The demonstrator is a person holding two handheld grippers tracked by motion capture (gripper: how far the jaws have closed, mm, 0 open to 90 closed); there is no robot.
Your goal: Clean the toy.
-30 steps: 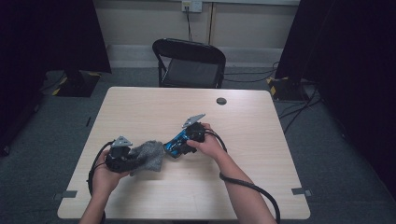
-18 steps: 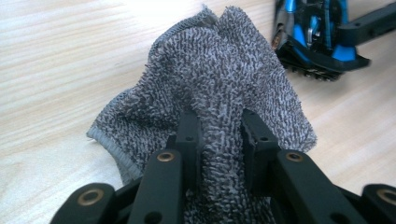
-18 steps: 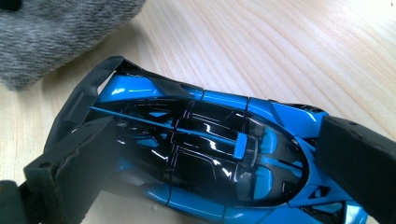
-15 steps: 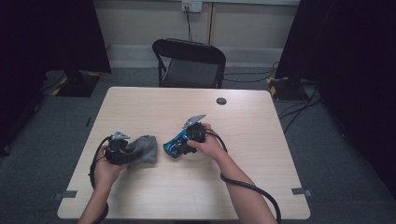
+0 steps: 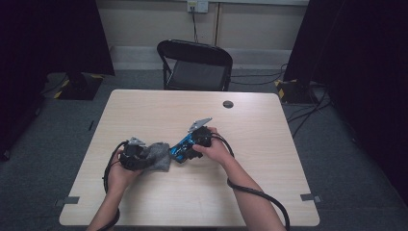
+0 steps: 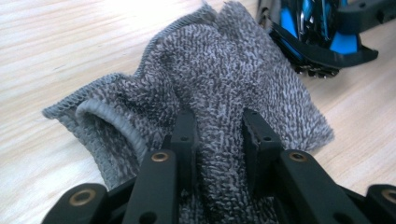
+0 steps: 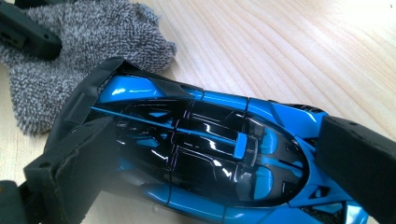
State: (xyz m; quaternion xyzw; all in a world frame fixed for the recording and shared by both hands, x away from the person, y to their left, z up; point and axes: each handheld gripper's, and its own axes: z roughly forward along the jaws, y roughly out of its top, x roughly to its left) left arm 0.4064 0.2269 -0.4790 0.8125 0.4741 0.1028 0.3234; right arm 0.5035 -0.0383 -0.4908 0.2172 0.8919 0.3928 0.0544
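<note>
A grey knitted cloth (image 5: 159,157) (image 6: 224,70) lies bunched on the wooden table (image 5: 260,144). My left gripper (image 5: 146,158) (image 6: 217,119) is shut on a fold of it, and its jaws have just eased slightly wider with the cloth still pinched. Right beside the cloth, a blue and black toy car (image 5: 177,153) (image 7: 187,140) is held across its body by my right gripper (image 5: 188,147) (image 7: 219,154), one pad on each side. The cloth (image 7: 79,60) touches the car's tail end. The car (image 6: 322,28) also sits at the top right of the left gripper view.
A small black round disc (image 5: 228,104) lies on the table toward the far edge. A black folding chair (image 5: 195,62) stands behind the table. Cables trail from both grippers over the near edge.
My left gripper has shifted a little toward the car and sunk lower with the cloth. The right gripper and the car have stayed put.
</note>
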